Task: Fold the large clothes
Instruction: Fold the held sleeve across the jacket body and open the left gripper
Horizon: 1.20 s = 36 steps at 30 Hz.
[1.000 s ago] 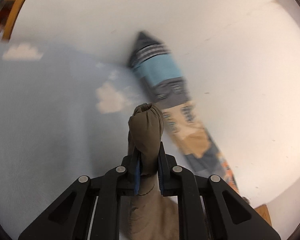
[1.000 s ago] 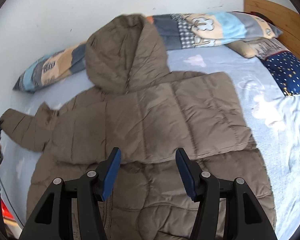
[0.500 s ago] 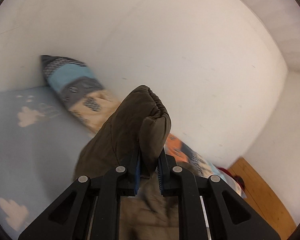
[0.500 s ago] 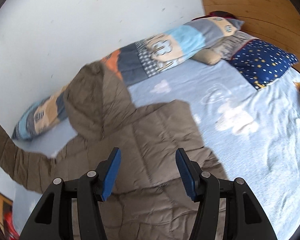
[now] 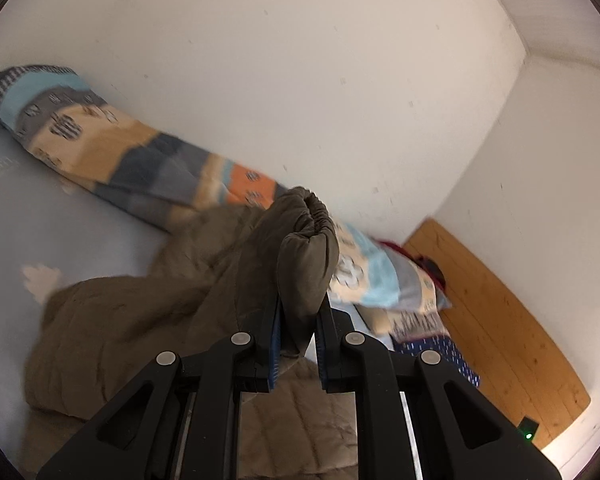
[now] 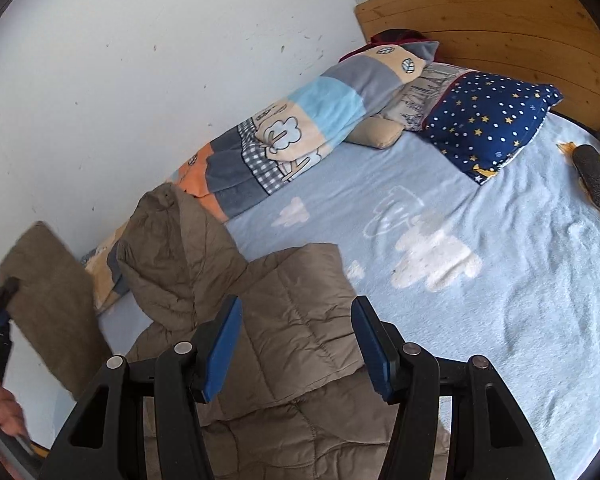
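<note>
- Puffer jacket [image 6: 292, 344]: quilted olive-brown cloth, matt, stitched in panels, creased; sleeve cuff [image 5: 314, 220] gathered on elastic.
- Left gripper [image 5: 296, 320]: black plastic, matt to satin; blue pads ribbed; round metal screw heads, dull silver.
- Right gripper [image 6: 296, 344]: same black plastic; pads [image 6: 222, 344] blue, smooth-looking, slight sheen.
- Bed sheet [image 6: 500, 300]: pale blue cloth, soft nap, white cloud print.
- Long patchwork bolster [image 6: 300, 140]: fleecy cloth, matt.
- Star-print pillow [image 6: 488, 124]: navy woven cloth, smooth.
- Headboard [image 6: 500, 16]: planked wood, knots visible, low sheen.
- Wall [image 5: 300, 80]: white paint, matt, scuffed.
</note>
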Each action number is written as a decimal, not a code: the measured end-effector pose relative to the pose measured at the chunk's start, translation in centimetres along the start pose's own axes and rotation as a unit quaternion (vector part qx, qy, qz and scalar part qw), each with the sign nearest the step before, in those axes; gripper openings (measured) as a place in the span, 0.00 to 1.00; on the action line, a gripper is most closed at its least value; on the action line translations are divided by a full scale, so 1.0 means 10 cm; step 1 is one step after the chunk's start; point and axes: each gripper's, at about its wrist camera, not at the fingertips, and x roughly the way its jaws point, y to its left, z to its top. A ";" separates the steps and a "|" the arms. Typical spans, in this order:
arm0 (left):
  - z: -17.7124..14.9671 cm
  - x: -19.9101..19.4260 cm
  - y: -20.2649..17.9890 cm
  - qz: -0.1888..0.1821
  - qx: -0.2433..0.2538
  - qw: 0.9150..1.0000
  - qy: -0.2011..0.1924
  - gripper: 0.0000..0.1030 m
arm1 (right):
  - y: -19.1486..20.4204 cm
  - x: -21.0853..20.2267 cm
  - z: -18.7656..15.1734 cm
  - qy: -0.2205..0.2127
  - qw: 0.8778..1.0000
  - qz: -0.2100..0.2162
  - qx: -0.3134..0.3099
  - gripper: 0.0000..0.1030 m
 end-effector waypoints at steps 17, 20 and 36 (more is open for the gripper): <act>-1.80 1.47 -0.45 0.045 0.064 0.976 0.203 0.14 | -0.36 -0.13 0.18 -0.003 0.999 -0.003 0.044 0.59; -2.05 1.56 -0.43 0.057 0.075 0.966 0.240 0.24 | -0.35 -0.11 0.18 0.000 0.999 0.002 0.044 0.59; -1.21 0.43 0.29 0.178 0.169 0.957 0.157 0.66 | 0.21 0.35 -0.09 0.076 0.996 0.043 -0.031 0.45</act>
